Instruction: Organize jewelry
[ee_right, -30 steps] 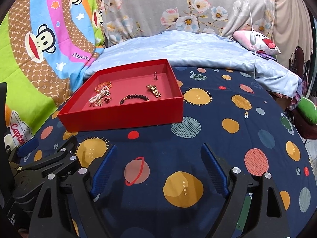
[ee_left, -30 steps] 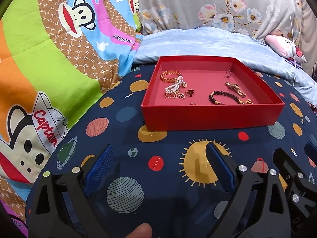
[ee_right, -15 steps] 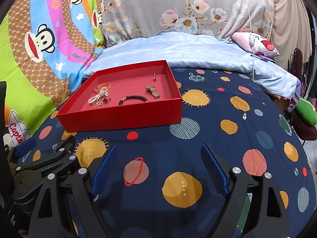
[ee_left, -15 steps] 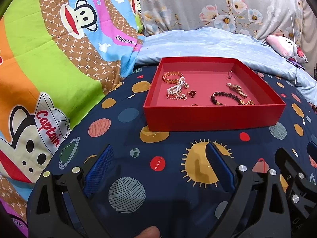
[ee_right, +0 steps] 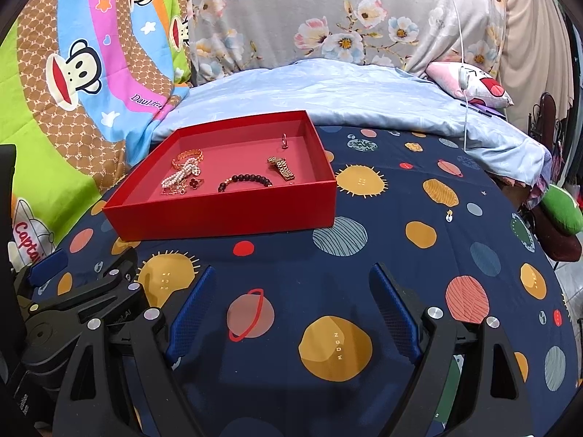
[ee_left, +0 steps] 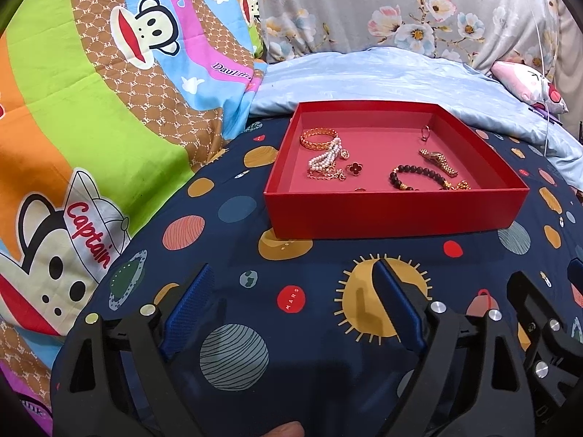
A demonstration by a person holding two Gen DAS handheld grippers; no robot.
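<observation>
Left black gripper with blue pads (ee_left: 291, 306): jaws closing, nothing between. Right black gripper with blue pads (ee_right: 291, 306): jaws apart, empty. Navy planet-print bedsheet (ee_left: 226, 255) reads "MARS", "MOON". Beyond, red shallow cardboard box (ee_left: 393, 211) holds jewelry. Far cartoon-monkey blanket (ee_left: 91, 116): "Captain".

left claw (ee_left: 291, 306): wide, closing, empty | right claw (ee_right: 291, 304): wide, empty
</observation>
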